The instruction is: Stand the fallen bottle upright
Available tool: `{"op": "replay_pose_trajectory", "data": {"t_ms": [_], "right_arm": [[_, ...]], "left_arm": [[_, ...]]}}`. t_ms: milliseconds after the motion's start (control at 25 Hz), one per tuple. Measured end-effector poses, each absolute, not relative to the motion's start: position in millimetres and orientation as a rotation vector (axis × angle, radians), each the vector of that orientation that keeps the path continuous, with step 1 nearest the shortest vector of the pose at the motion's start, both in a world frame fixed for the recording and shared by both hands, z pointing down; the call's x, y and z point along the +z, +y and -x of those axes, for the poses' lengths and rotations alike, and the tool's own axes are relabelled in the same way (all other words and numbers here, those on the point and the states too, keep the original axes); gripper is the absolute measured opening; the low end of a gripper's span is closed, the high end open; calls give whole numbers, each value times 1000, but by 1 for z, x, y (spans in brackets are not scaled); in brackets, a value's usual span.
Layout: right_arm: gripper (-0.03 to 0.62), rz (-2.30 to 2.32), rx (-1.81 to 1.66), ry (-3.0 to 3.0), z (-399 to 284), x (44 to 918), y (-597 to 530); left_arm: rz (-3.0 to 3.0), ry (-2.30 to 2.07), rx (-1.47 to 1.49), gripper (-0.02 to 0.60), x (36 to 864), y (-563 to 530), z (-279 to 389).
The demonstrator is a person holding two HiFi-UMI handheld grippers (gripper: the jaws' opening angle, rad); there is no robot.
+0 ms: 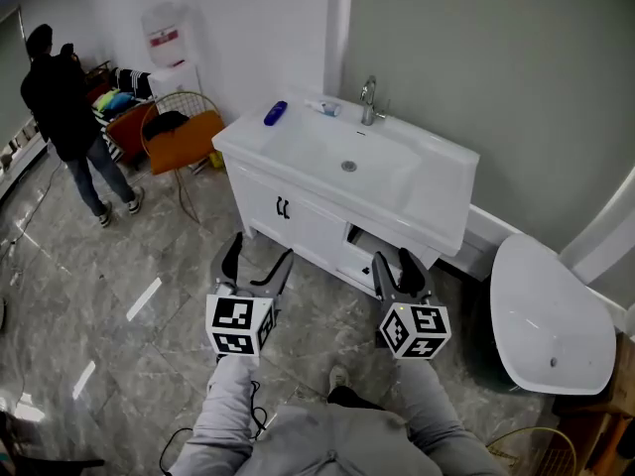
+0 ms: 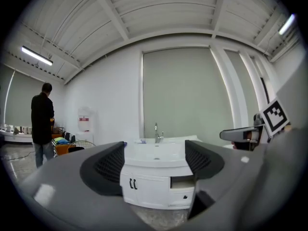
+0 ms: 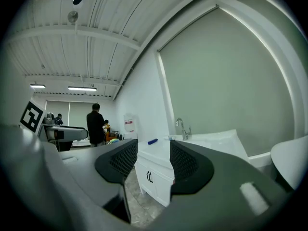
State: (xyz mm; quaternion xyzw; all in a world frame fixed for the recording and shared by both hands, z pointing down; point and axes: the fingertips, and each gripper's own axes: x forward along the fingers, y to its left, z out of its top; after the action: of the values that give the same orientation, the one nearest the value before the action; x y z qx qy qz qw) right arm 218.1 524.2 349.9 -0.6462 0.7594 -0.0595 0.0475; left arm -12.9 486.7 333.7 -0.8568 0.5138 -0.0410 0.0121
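Note:
A blue bottle (image 1: 275, 113) lies on its side at the back left corner of the white washbasin cabinet (image 1: 298, 221). The right gripper view shows the same bottle (image 3: 152, 141) as a small blue shape on the counter edge. My left gripper (image 1: 256, 263) is held level over the floor in front of the cabinet, jaws apart with nothing between them. My right gripper (image 1: 399, 268) hangs beside it to the right, also open and empty. Both stand well short of the bottle. In the left gripper view the cabinet (image 2: 149, 189) fills the gap between the jaws.
A chrome tap (image 1: 368, 100) and a small pale item (image 1: 323, 108) sit at the back of the basin. A white bathtub (image 1: 548, 317) stands at the right. A wire chair with orange cushion (image 1: 184, 137) and a person in dark clothes (image 1: 63, 107) are at the left.

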Motion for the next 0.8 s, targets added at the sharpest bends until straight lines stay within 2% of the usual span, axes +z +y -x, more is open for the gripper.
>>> {"op": "replay_pose_trajectory", "data": {"t_ms": [480,800], "right_arm": [[212,1870,-234,2431,-243,358,382],[212,1849,-265,2467,-234,369,312]], "left_arm": [[2614,1695,-157,422,333,360,-19],[2614,1729,-201,422,347,291,-11]]}}
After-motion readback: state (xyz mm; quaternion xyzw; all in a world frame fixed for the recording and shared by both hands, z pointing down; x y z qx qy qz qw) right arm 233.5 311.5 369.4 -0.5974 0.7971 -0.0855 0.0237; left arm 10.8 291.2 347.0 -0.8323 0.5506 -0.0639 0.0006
